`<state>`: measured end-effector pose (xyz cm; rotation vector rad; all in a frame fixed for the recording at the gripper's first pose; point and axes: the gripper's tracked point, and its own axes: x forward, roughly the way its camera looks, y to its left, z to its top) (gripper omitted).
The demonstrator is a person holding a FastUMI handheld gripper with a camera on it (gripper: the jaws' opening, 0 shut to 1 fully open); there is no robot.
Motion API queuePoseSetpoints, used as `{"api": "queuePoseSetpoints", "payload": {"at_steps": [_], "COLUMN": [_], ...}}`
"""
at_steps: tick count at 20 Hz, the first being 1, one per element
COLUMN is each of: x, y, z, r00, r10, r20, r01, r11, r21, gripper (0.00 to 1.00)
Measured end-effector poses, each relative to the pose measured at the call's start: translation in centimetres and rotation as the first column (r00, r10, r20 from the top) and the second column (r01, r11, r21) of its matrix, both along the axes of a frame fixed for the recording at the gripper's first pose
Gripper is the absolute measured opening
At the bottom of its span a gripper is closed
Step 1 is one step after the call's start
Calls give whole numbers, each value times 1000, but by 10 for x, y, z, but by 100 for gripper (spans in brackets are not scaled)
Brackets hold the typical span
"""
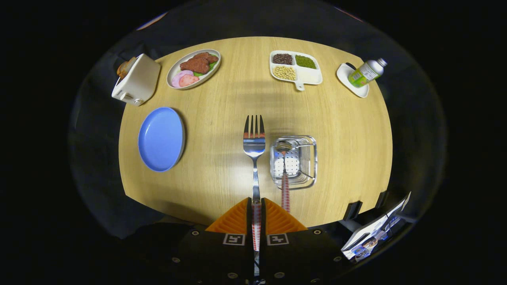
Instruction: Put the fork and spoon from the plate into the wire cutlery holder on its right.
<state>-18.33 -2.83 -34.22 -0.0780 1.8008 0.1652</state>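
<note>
My gripper [256,206] is shut on the patterned handle of a steel fork [254,138], which points straight ahead with its tines away from me, held above the wooden table [222,103]. Just right of the fork stands the wire cutlery holder [294,161]. A spoon [284,174] leans inside it, bowl down and patterned handle sticking out toward me. The blue plate [161,139] lies well to the left of the fork, with nothing on it.
At the table's far side stand a white toaster [136,80], an oval dish of meat [193,68], a divided tray of beans [295,67] and a small dish with a tipped bottle [366,73]. A printed card [374,229] leans beside the near right edge.
</note>
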Motion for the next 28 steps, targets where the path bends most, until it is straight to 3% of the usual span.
{"api": "queuePoseSetpoints", "payload": {"at_steps": [4,12,18,23,28], "x": [-3,-13,-19,-23,-15], "y": [-30,-67,-61,-64,-64], "z": [2,-18,-28,-41,-54], "r00": [999,975,928,878,850], "r10": [4,133,205,205,188], "r20": [-33,-179,-312,-433,-492], "r01": [-4,-136,-202,-202,-197], "r11": [1000,991,978,978,980], "r21": [-4,0,45,53,34], "gripper": [5,5,5,5,5]}}
